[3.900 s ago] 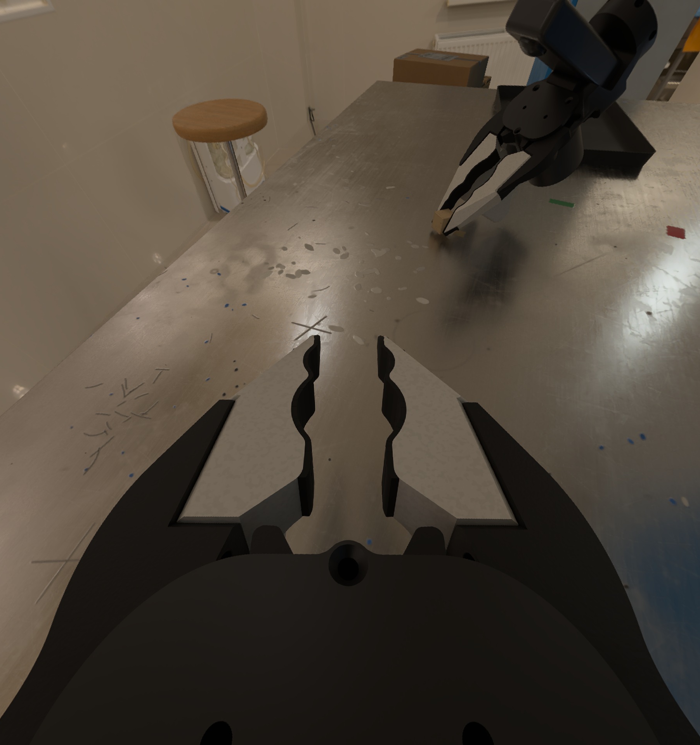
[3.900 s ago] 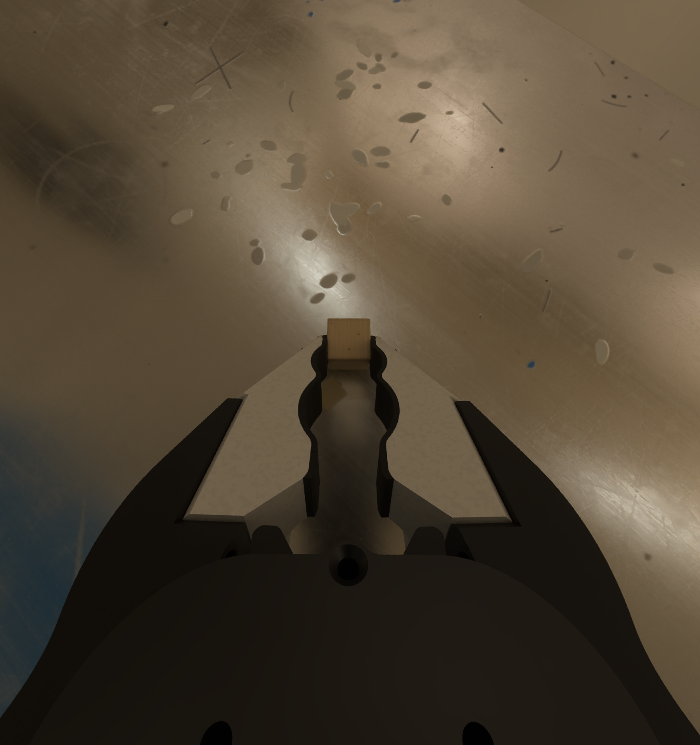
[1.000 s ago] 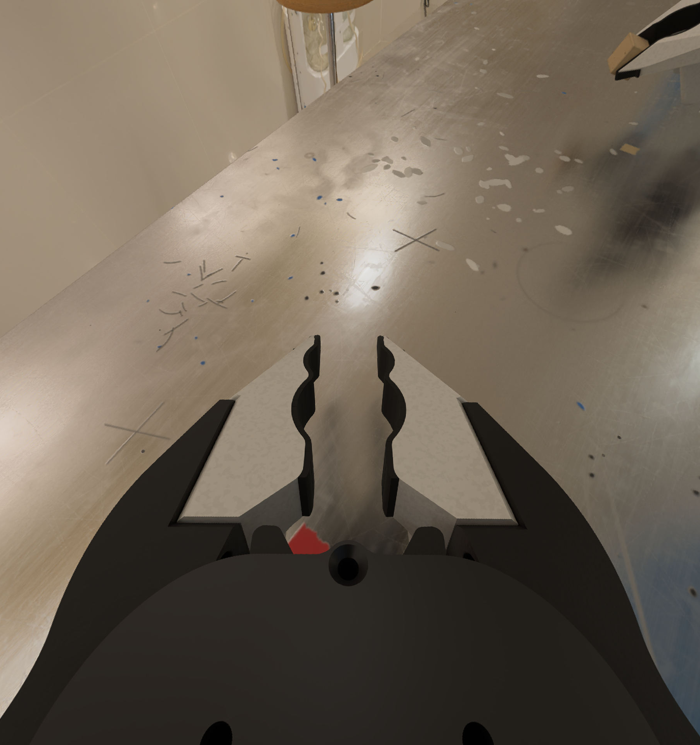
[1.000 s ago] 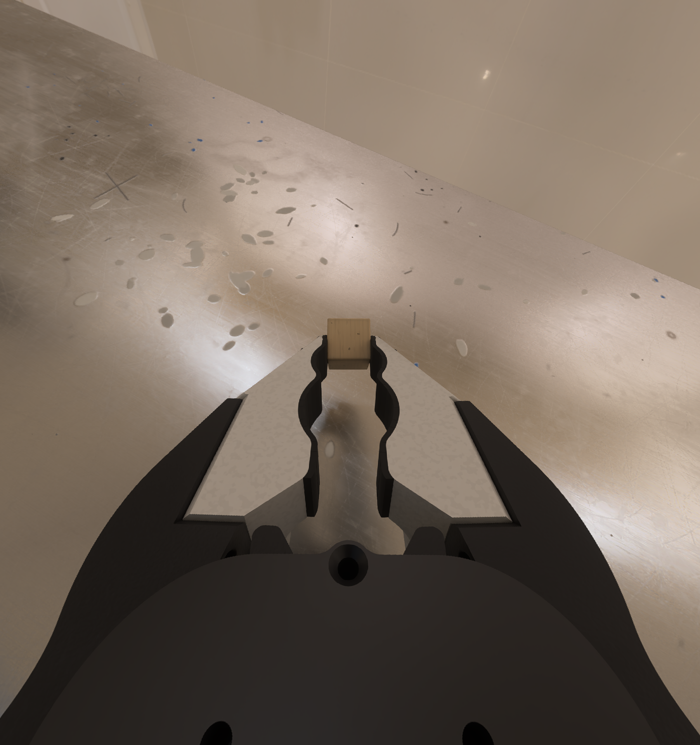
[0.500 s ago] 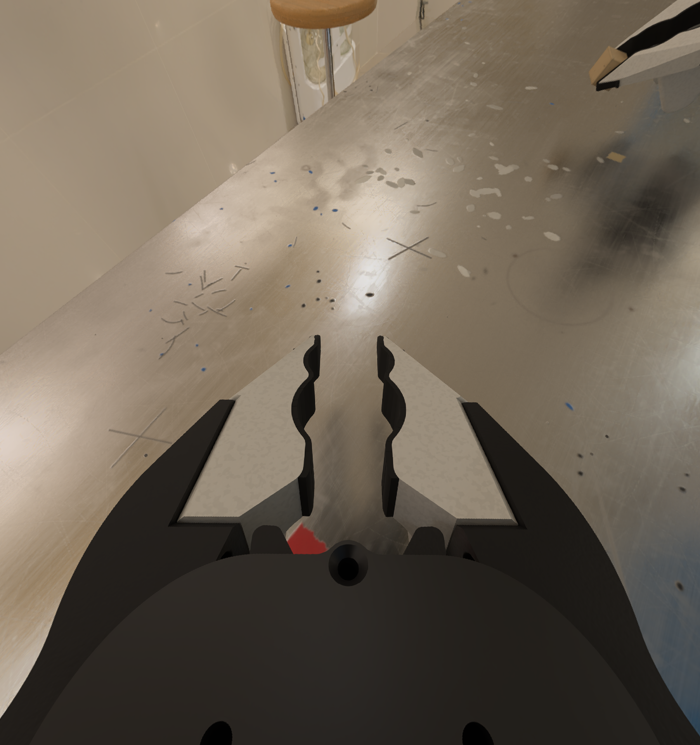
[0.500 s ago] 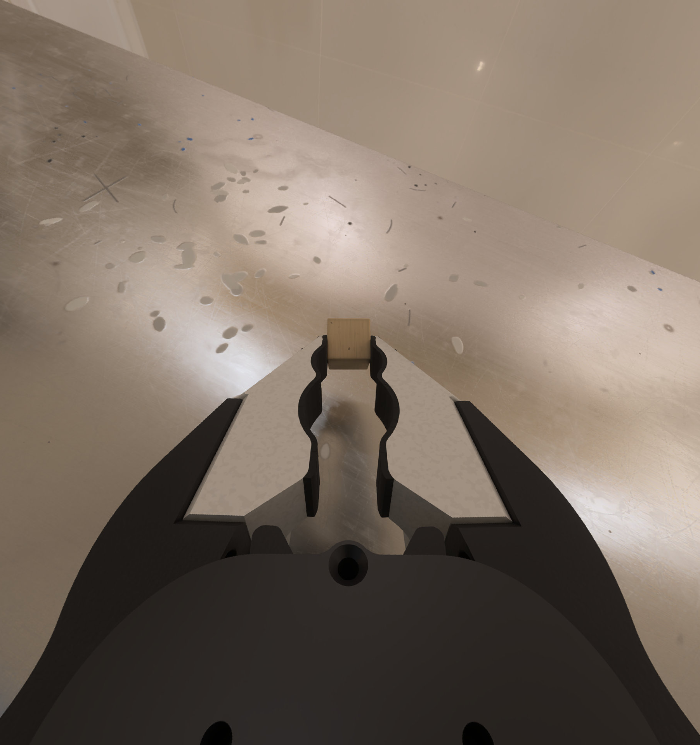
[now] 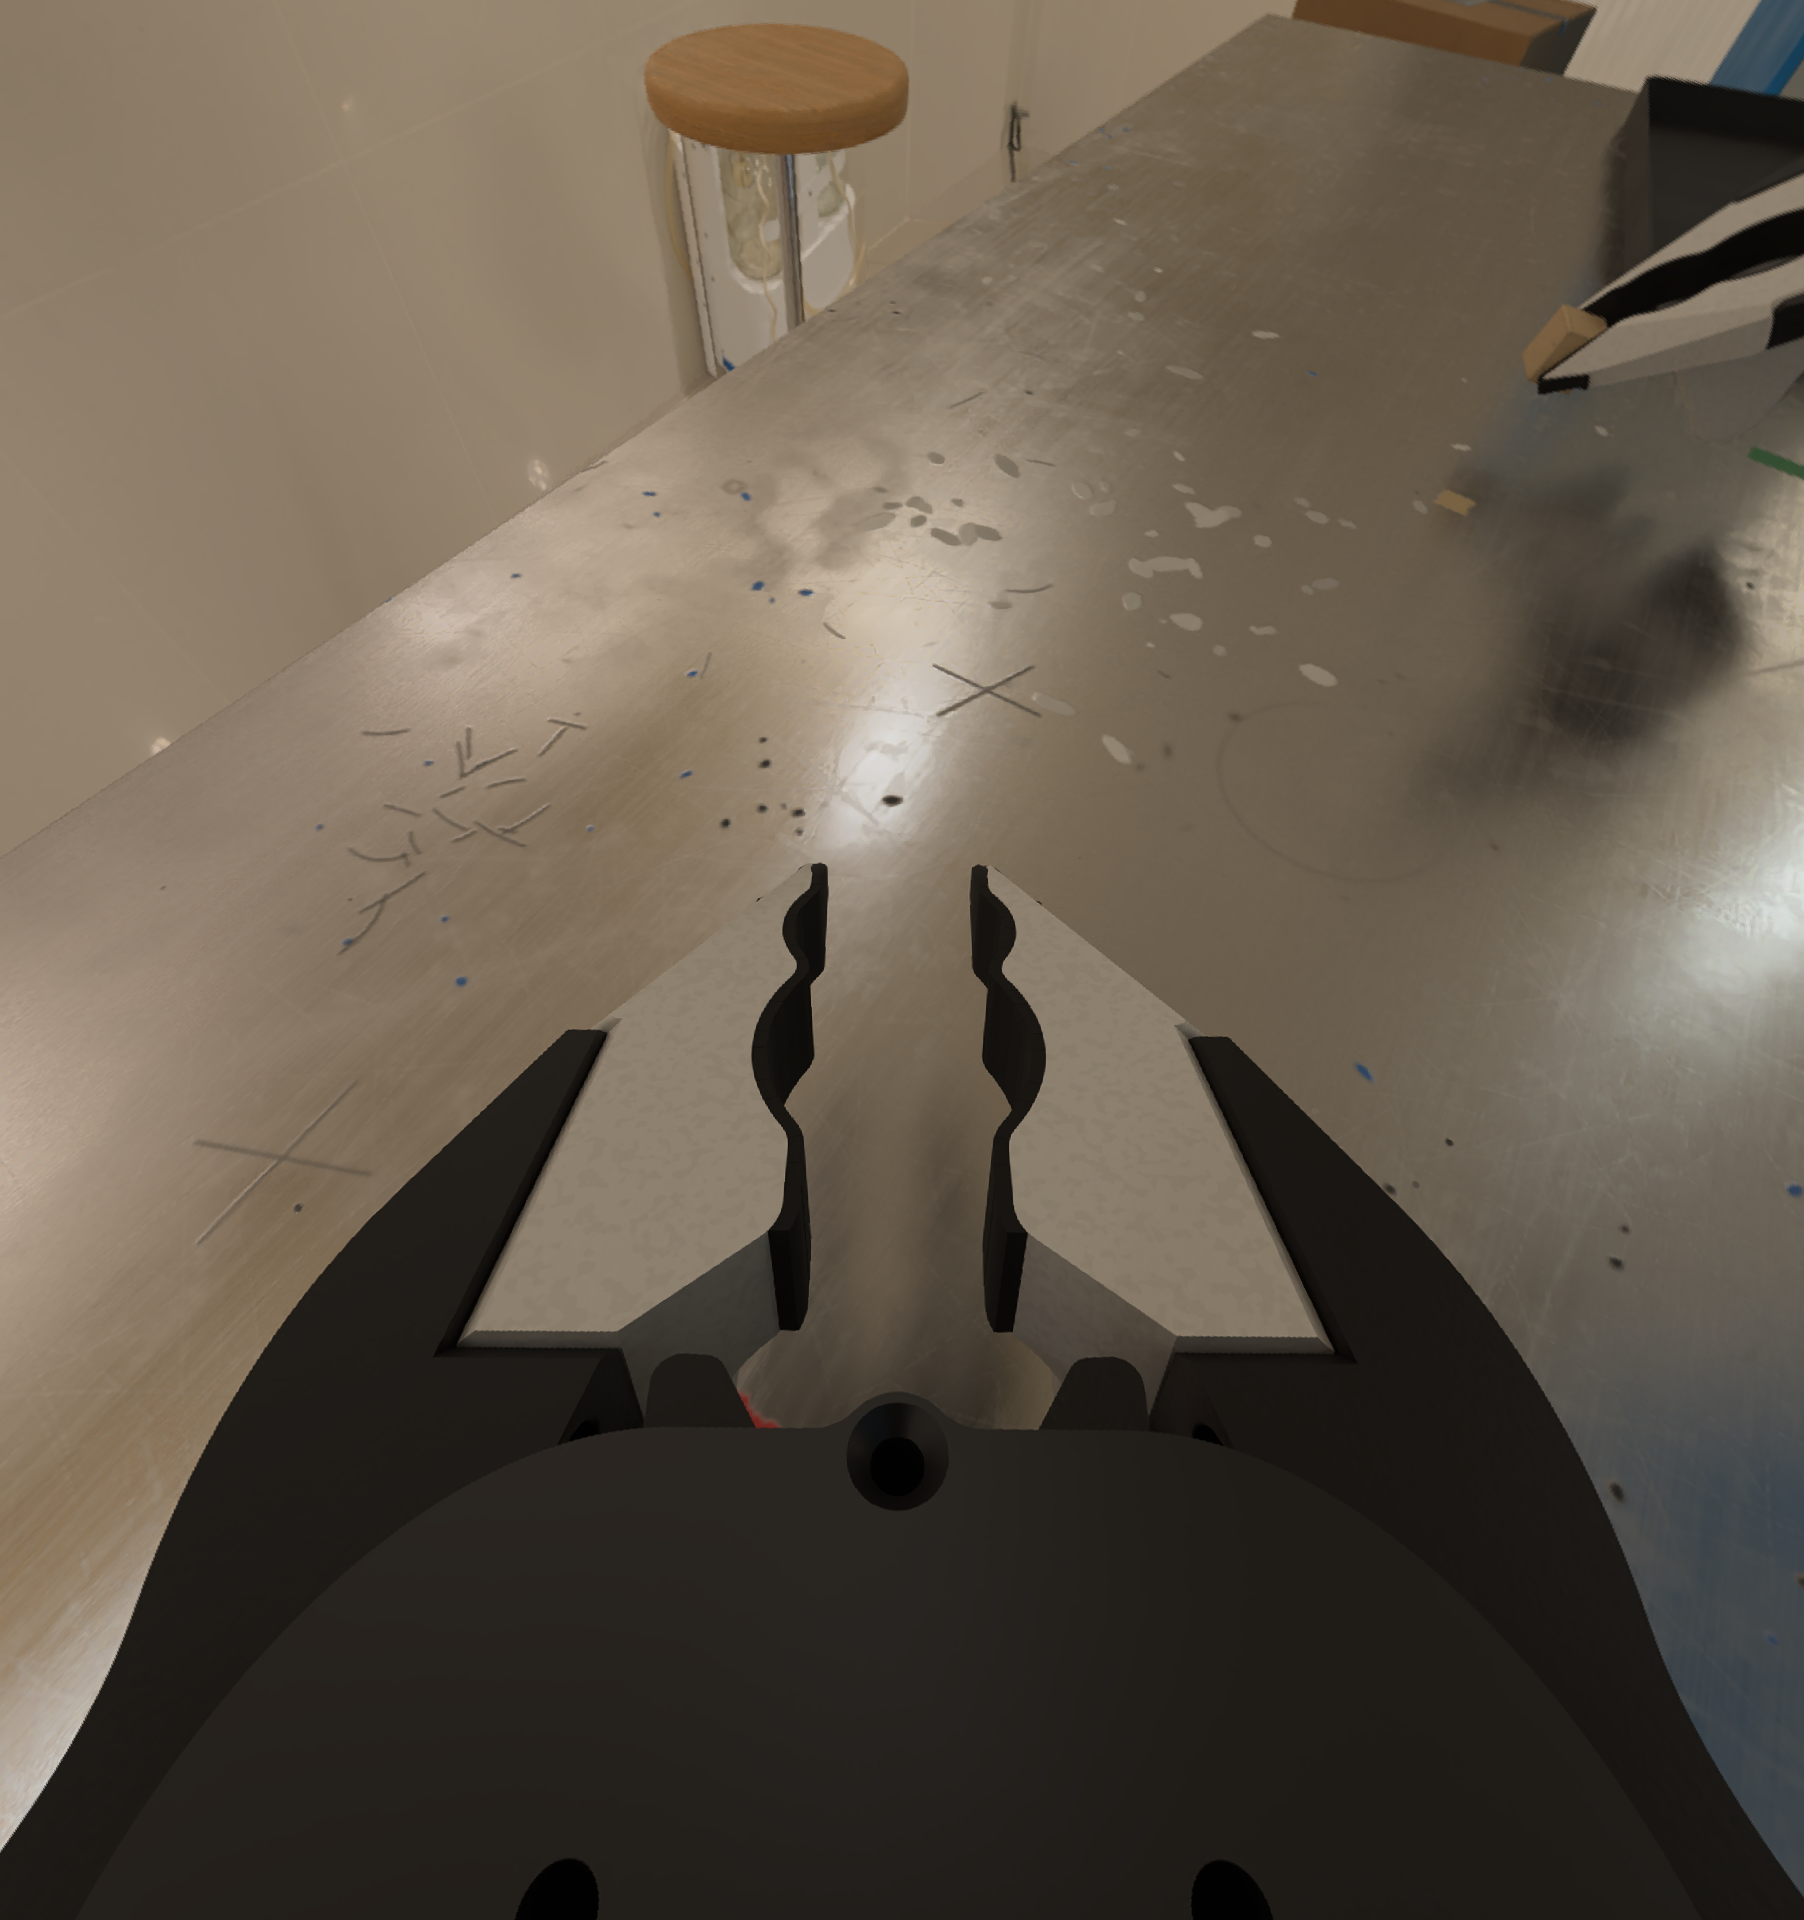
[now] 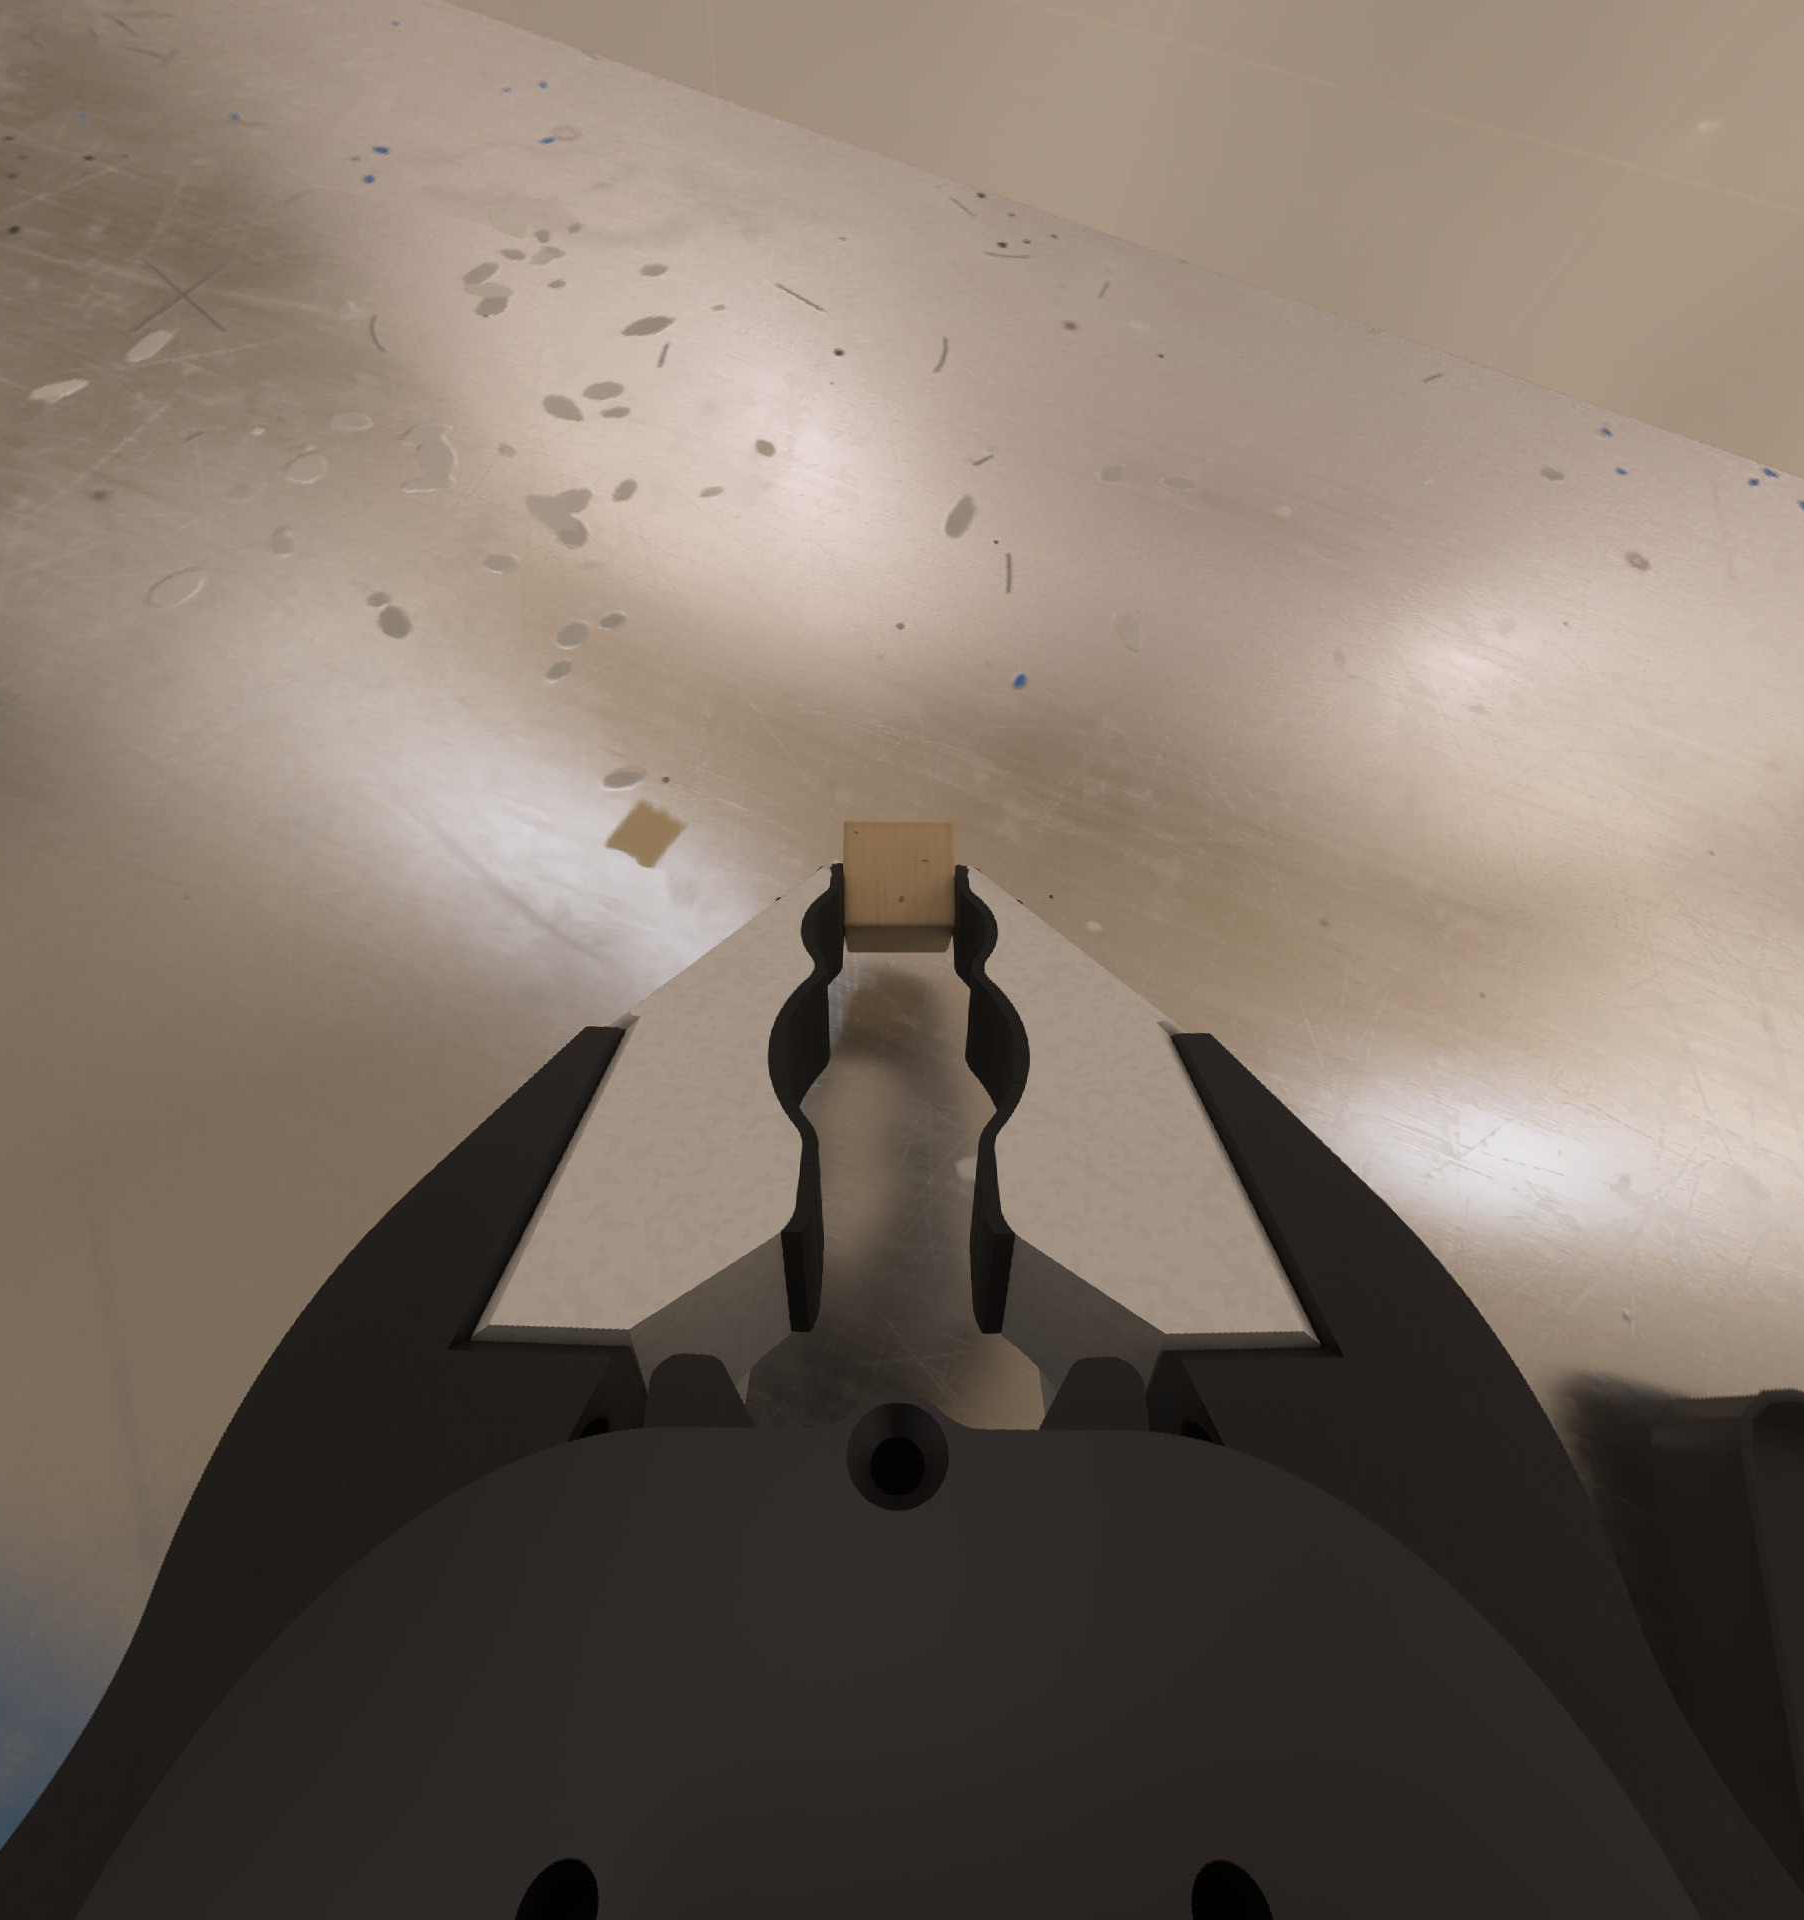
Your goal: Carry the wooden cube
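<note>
Cube position first: wooden cube [image 8: 898,883] sits pinched at the very tips of my right gripper [image 8: 898,896], jaws closed onto its two side faces, most of the block poking out past the fingertips. It hangs clear above the metal table [image 8: 1293,831]; its tan reflection [image 8: 646,837] shows on the surface just left of it. A cube has no long axis to mind, so what counts is how shallow the bite is. I judge any quick swing could slip it out forward.

Left gripper [image 7: 898,899] holds nothing, jaws parted by a moderate gap, hovering over bare tabletop, well apart from the cube. Right is plainly the arm on the job.

Left wrist view gives what the right cannot: the cube [image 7: 1559,339] from the side, off the surface, with a black tray [image 7: 1708,177] behind and a wooden-topped stool [image 7: 776,85] beside the table. Right wrist view shows only the stool's edge.
</note>
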Robot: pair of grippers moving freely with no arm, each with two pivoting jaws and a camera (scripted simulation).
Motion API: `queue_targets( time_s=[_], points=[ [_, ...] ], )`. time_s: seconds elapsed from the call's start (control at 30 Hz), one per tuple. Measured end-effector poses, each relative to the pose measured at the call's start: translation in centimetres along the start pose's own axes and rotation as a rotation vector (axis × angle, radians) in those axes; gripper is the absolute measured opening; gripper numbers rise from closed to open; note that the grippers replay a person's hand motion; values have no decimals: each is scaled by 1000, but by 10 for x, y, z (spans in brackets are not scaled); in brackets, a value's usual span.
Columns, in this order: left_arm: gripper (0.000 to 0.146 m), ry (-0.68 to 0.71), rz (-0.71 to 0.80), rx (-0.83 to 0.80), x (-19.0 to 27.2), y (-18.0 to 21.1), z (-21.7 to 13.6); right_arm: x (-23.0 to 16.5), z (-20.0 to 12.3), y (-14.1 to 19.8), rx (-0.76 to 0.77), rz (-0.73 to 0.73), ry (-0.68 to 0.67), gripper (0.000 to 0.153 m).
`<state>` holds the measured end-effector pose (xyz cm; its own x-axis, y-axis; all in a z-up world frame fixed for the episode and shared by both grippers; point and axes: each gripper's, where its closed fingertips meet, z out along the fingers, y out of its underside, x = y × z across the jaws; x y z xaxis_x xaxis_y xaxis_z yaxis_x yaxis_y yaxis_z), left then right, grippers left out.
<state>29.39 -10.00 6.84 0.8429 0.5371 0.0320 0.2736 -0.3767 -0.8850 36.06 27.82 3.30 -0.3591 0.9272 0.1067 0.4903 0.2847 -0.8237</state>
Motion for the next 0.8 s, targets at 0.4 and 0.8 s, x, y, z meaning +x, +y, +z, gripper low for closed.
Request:
queue_targets(
  time_s=[0.4, 0.8],
  points=[
    [27, 10, 118, -53, 23, 9, 10, -2, 41, -4, -116, -123, -102, 20],
    [28, 0, 117, -56, 20, 9, 9, 0, 44, -1, -115, -129, -115, 20]
  ],
)
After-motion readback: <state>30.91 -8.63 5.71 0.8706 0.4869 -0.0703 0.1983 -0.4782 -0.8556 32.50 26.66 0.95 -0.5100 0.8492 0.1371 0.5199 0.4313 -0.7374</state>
